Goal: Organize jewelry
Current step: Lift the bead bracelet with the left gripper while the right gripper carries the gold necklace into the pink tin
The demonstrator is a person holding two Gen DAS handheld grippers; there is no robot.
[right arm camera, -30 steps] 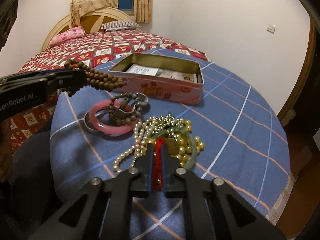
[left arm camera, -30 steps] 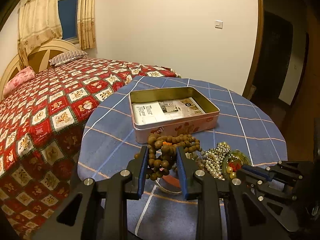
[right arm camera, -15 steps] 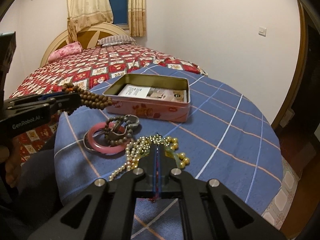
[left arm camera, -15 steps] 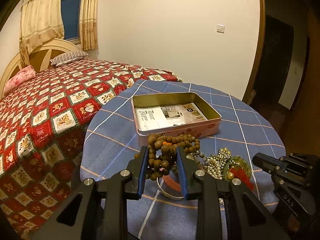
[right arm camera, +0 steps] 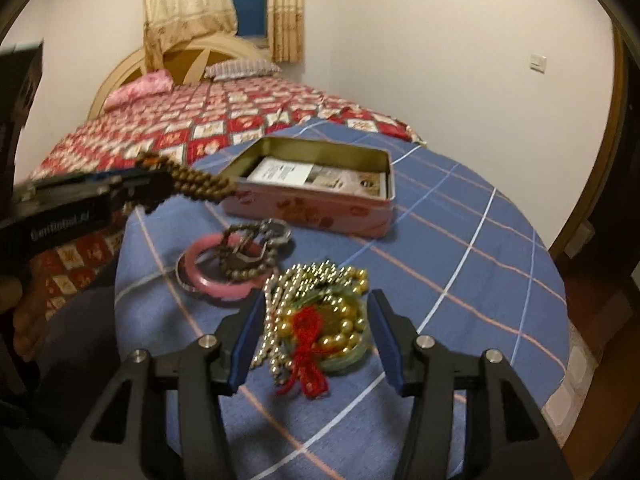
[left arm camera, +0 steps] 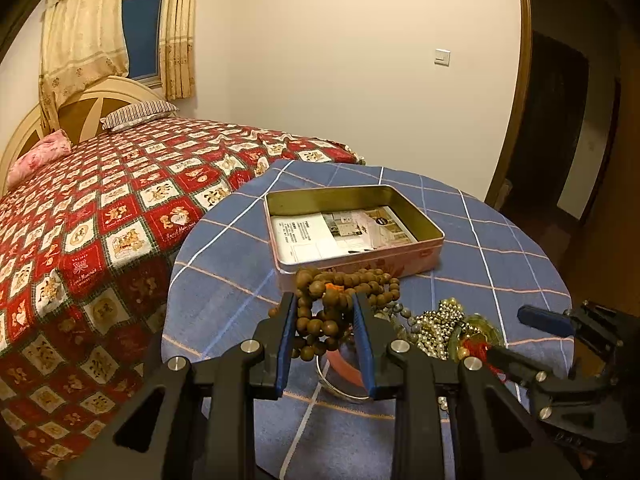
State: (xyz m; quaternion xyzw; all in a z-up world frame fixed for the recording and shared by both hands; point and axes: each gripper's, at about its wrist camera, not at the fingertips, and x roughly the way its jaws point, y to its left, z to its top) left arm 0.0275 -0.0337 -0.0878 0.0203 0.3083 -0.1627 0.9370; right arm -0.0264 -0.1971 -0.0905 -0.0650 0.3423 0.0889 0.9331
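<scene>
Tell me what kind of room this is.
Most likely a home bedroom: a bed with a red patchwork quilt and pillows, a curtained window, and a round table under a blue checked cloth.

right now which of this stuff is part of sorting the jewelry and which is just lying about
Part of the job:
- wooden beads, clamped in the left gripper
- tin, open
- pink bangle
- gold beads with a red tassel, between the open fingers of the right gripper

Just lying about:
- bed
- pillows
- curtains
- light switch

Left gripper (left arm camera: 324, 320) clamped – right gripper (right arm camera: 316, 332) spread wide, fingers level
</scene>
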